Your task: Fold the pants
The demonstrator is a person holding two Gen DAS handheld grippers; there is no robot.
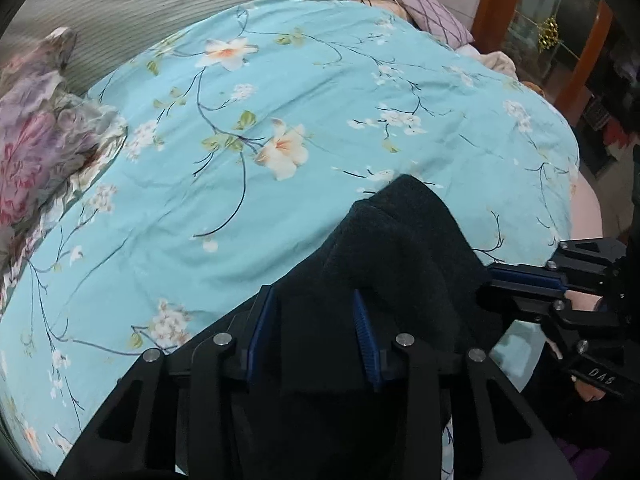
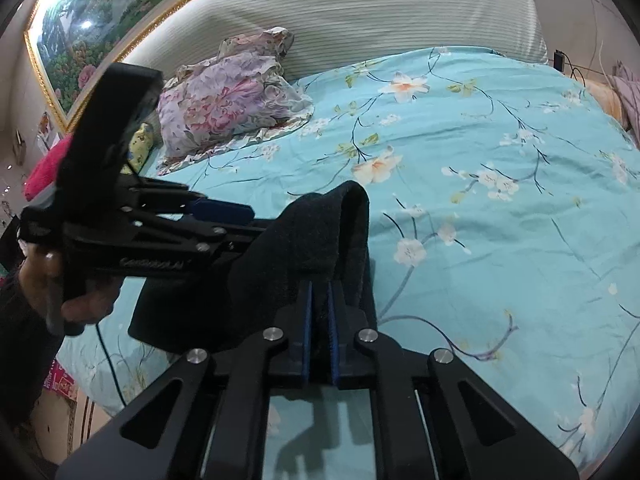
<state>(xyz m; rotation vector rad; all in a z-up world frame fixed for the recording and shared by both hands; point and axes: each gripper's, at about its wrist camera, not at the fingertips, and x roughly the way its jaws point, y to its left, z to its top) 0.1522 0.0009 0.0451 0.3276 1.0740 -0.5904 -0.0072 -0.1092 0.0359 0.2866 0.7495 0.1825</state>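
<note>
The black pants (image 1: 400, 248) hang bunched between my two grippers above the turquoise floral bedspread (image 1: 240, 184). In the left wrist view my left gripper (image 1: 316, 300) stands open, with black cloth draped between and over its blue pads. My right gripper (image 1: 496, 280) comes in from the right with its jaws closed on the cloth's edge. In the right wrist view my right gripper (image 2: 320, 286) is shut on a fold of the pants (image 2: 304, 240). My left gripper (image 2: 256, 220) reaches in from the left and touches the same cloth.
A floral pillow (image 2: 224, 104) lies at the head of the bed against a striped cushion (image 2: 360, 12). A framed painting (image 2: 100, 4) hangs behind. A purple pillow (image 1: 436, 12) and a wooden cabinet (image 1: 560, 32) stand on the far side.
</note>
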